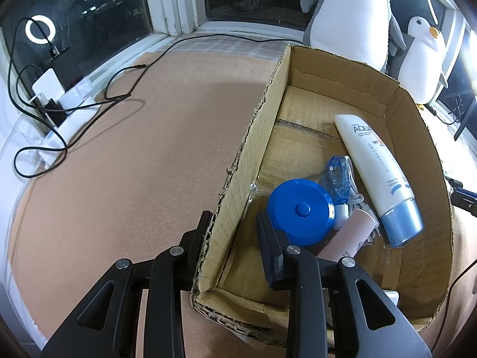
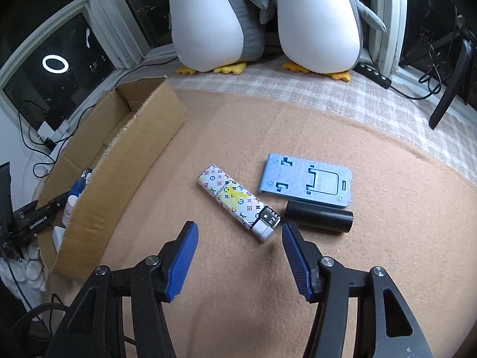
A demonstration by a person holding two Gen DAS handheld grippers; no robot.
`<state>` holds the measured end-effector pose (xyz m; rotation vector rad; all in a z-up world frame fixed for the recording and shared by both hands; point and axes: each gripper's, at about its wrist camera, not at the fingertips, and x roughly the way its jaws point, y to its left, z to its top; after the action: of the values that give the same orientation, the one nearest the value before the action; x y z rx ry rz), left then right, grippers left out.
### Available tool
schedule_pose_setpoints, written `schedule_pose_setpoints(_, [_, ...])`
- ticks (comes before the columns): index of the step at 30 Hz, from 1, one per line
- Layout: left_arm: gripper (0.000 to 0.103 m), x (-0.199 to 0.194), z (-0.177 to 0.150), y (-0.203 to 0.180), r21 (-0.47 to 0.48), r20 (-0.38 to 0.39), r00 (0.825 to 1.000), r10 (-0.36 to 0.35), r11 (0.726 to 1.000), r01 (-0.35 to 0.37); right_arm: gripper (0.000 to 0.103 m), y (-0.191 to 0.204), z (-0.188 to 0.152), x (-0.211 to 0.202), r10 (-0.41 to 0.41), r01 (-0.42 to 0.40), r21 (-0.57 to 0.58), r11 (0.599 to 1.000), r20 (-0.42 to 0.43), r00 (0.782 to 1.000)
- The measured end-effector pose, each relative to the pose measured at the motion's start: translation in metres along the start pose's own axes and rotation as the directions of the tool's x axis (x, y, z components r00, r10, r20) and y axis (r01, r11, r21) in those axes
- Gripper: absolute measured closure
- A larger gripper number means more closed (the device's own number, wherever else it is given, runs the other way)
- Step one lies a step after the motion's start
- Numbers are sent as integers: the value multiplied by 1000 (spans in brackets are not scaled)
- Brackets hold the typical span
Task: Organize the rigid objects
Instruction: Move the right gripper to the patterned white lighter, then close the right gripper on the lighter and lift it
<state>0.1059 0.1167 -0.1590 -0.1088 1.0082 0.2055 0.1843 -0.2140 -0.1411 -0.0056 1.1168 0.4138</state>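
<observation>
The left gripper (image 1: 235, 232) is clamped on the near left wall of the open brown cardboard box (image 1: 253, 137), one finger outside and one inside, steadying it on the peach felt blanket (image 2: 298, 298) that covers the surface. Already in the box lie a round blue tape-measure case (image 1: 301, 208), a white sunscreen tube with a blue cap (image 1: 378, 176), a pale pink cylinder (image 1: 354, 235) and a small blue translucent piece (image 1: 338, 176) whose nature the fisheye does not make clear. The step in hand appears to be the next pick: the right gripper (image 2: 240, 235) hangs over the blanket with its blue ribbed fingers (image 2: 182, 262) apart and nothing between them, well short of a grip, its tips just short of the near end of the white patterned rectangular lighter (image 2: 238, 201). That lighter lies diagonally near the middle of the blanket, to the right of the box; just beyond it sit a flat light-blue plastic folding phone stand (image 2: 307, 182) and a matt black cylinder (image 2: 319, 216), the cylinder lying along the stand's near edge, its left end very close to the lighter's metal head. The next move probably calls for lowering the fingers to straddle the lighter across its narrow width, perhaps with a slight roll to match its slant, without nudging the black cylinder, then closing and carrying it to the box.
</observation>
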Motion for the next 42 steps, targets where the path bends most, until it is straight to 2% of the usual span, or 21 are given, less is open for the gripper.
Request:
schedule_pose_setpoints(13, [74, -1, -1, 0, 4, -3, 1000, 9, 1000, -9, 48, -5, 10, 13, 4, -4, -12, 1000, -9, 1000])
schedule_pose_setpoints(25, [74, -1, -1, 0, 4, -3, 1000, 9, 1000, -9, 60, 12, 21, 25, -31, 30, -107, 994, -15, 999])
schedule_pose_setpoints(28, [74, -1, -1, 0, 3, -3, 1000, 9, 1000, -9, 70, 20, 21, 25, -17, 12, -132, 991, -37, 999])
schedule_pose_setpoints(32, [74, -1, -1, -2, 3, -3, 1000, 10, 1000, -10, 70, 36, 13, 25, -7, -6, -196, 981, -66, 998])
schedule_pose_setpoints(36, [74, -1, -1, -2, 3, -4, 1000, 10, 1000, -10, 70, 44, 10, 26, -48, 37, -240, 970, -41, 998])
schedule_pose_setpoints(42, [74, -1, -1, -2, 2, -4, 1000, 10, 1000, -10, 70, 48, 18, 37, -54, 52, -232, 971, -1, 999])
